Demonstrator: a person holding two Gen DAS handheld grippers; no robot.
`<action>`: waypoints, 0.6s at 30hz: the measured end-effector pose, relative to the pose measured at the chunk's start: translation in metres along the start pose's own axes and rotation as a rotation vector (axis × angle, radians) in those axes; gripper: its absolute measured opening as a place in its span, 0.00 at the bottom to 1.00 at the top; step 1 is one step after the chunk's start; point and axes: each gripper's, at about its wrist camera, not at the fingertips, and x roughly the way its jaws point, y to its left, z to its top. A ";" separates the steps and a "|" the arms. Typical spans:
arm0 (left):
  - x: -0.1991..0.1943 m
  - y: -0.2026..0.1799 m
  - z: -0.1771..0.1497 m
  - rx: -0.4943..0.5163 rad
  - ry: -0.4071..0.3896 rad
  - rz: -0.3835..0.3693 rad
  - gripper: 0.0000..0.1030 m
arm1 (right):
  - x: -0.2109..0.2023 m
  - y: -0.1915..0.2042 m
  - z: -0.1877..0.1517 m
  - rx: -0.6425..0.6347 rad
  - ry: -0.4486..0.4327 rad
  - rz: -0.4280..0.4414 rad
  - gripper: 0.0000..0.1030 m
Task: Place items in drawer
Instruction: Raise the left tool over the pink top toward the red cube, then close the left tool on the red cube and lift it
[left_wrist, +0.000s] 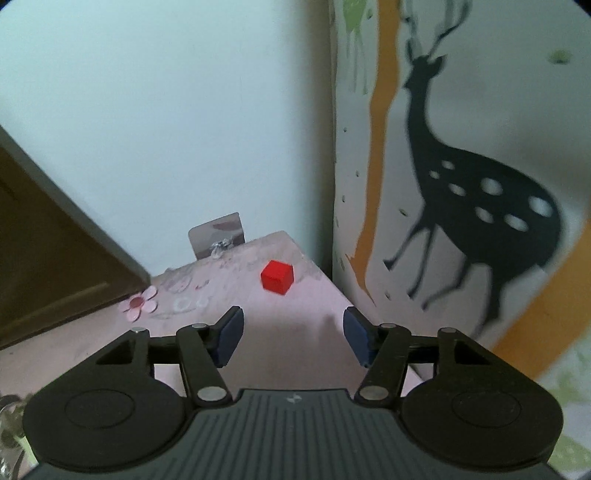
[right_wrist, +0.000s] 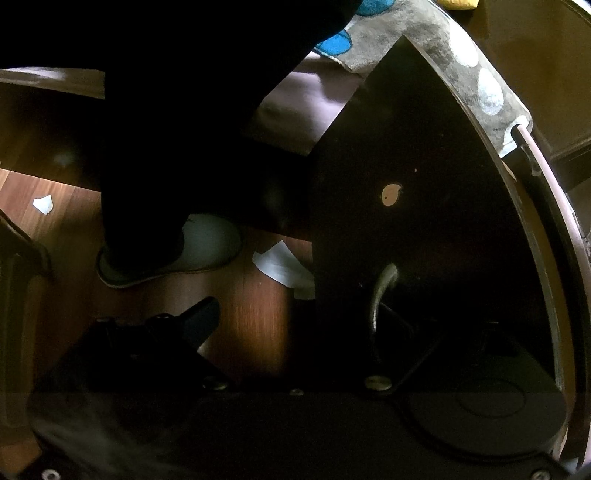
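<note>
A small red cube (left_wrist: 277, 277) sits on a pink tabletop (left_wrist: 288, 332) near its far right corner. My left gripper (left_wrist: 293, 336) is open and empty, a short way in front of the cube with its blue pads (left_wrist: 231, 338) apart. In the right wrist view, a dark drawer front (right_wrist: 424, 221) with a curved metal handle (right_wrist: 380, 295) fills the right side. My right gripper (right_wrist: 295, 325) is open beside the handle; its left finger (right_wrist: 201, 319) shows over the floor, and the right finger is lost against the dark panel.
A brown cabinet door (left_wrist: 48, 258) is at the left of the table. A wall with a deer sticker (left_wrist: 480, 206) stands at the right. A metal hook plate (left_wrist: 218, 236) is on the back wall. A slippered foot (right_wrist: 173, 251) and paper scraps (right_wrist: 284, 266) are on the wooden floor.
</note>
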 end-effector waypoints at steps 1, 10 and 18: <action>0.005 0.001 0.002 -0.005 0.000 0.001 0.56 | 0.000 0.000 0.000 -0.001 -0.001 0.001 0.92; 0.042 0.009 0.016 -0.001 0.013 0.023 0.46 | 0.001 0.001 0.000 -0.006 -0.007 0.000 0.93; 0.059 0.012 0.018 -0.012 0.024 0.015 0.31 | 0.001 0.001 0.000 -0.003 -0.006 0.001 0.94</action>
